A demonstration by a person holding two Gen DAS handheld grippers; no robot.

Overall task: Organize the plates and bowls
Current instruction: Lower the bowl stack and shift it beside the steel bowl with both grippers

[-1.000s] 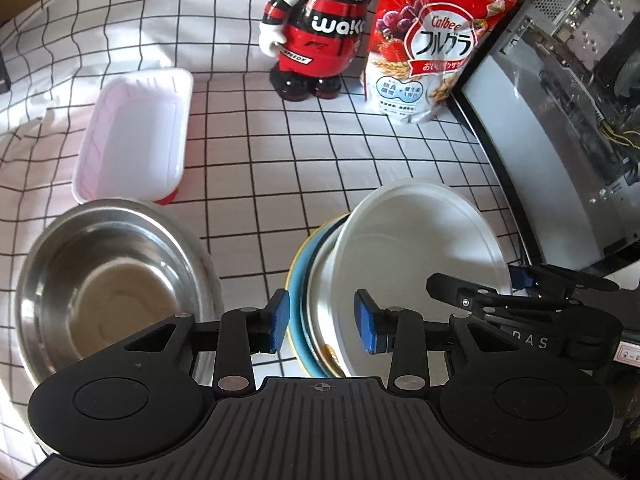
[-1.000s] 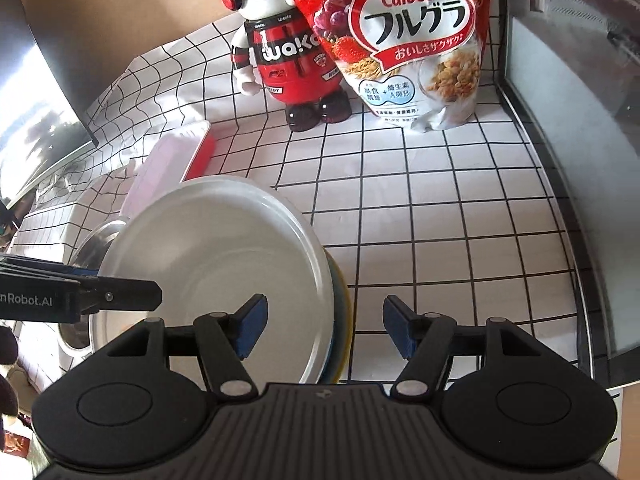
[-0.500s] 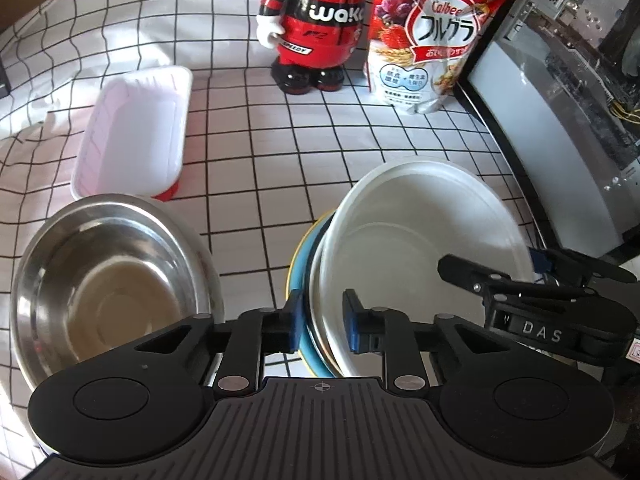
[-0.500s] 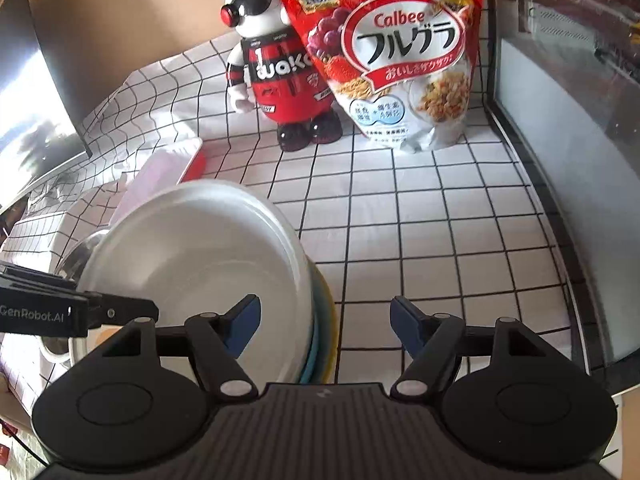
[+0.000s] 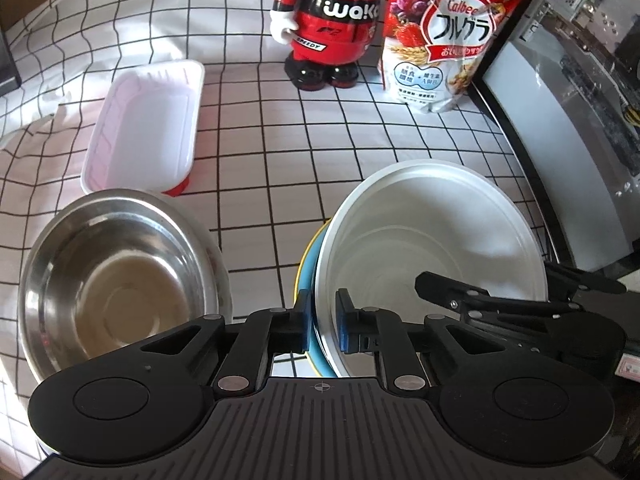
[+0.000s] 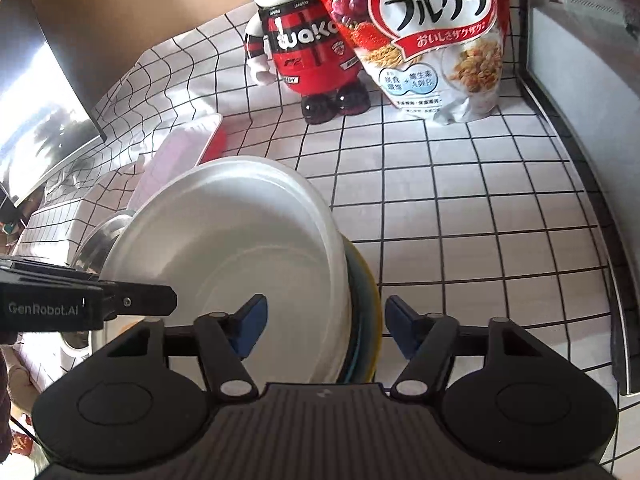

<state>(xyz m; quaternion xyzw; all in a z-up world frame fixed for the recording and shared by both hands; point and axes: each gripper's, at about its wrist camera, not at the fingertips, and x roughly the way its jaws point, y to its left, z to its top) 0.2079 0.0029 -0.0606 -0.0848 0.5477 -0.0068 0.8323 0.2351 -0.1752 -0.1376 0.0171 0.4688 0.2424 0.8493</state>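
Presently on the checked white cloth of the worktop [image 5: 348, 148]: one stack of dishes, comprising a round white shallow plate [image 5: 432, 240] uppermost, a blue plate [image 5: 307, 276] beneath it and a yellow plate [image 6: 370, 292] at the bottom, standing in the near middle, to the right of a round stainless-steel bowl [image 5: 116, 276] and well apart from it. Behind the bowl, a white rectangular plastic tray [image 5: 148, 124] with a red underside. At the back, a red-and-white robot figurine [image 5: 332, 20] and a red cereal bag [image 5: 444, 36], neither part of the job. Left gripper [image 5: 323, 324]: pointing steeply down, its jaws have just been closing and the blue fingers [image 5: 303, 320] are now clamped on the near left rim of the stack, one pad inside the white plate, the other outside; how many rims they catch cannot be told. Right gripper [image 6: 322, 330]: likewise angled down, its jaws have just been narrowing but the fingers [image 6: 250, 326] stand apart, straddling the right rim of the stack without pressing it. Handling, by judgement: the plates look stiff, smooth and slippery, light if plastic, breakable if ceramic; the rim is the only sensible hold, taken squarely at opposite sides so the stack lifts level and nothing slides.
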